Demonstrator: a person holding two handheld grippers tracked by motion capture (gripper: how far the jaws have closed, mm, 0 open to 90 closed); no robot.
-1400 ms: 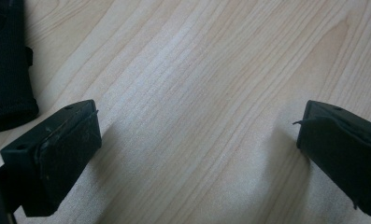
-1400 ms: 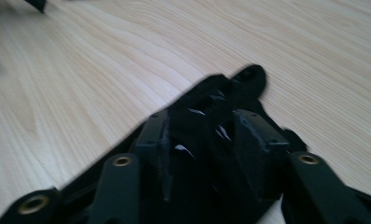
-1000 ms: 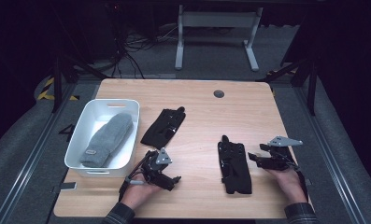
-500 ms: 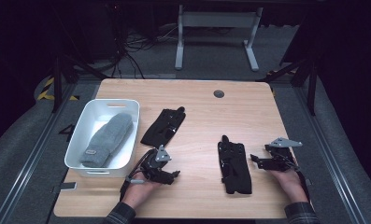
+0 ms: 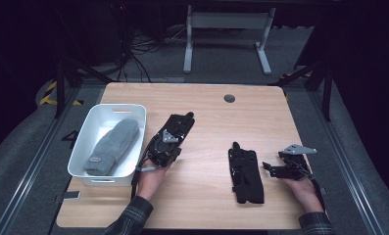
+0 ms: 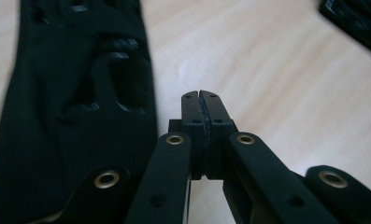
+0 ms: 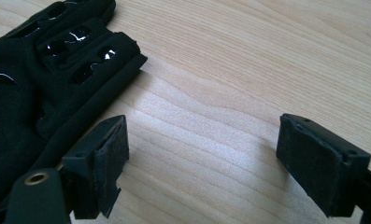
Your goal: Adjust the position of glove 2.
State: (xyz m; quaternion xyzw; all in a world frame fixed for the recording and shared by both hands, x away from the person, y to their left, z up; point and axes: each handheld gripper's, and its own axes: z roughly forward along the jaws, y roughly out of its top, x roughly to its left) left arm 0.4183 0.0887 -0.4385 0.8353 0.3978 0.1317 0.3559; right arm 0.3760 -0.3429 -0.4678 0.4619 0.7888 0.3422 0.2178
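- High view: the left tool (image 5: 168, 142) hangs over the left black glove (image 5: 178, 128) beside the white bin (image 5: 86, 147) holding a grey mitten (image 5: 111, 146); a lift now would likely come up empty.
- Left gripper view: the jaws have just closed pad to pad on nothing, and the glove lies beside them on the bench (image 6: 286, 70).
- Right gripper view: the right tool (image 7: 202, 154) gapes empty just beside the second black glove (image 7: 43, 70); closing here could pinch air.

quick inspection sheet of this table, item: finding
surface: wooden table, round grommet hole near the far edge
job's things: black glove under the left tool; second black glove beside the right tool
clutter: white bin holding a grey mitten
grippers: left tool just closed, nothing between its jaws; right tool open, empty
cables: tangle on floor behind table
surroundings: dark room, white stand legs
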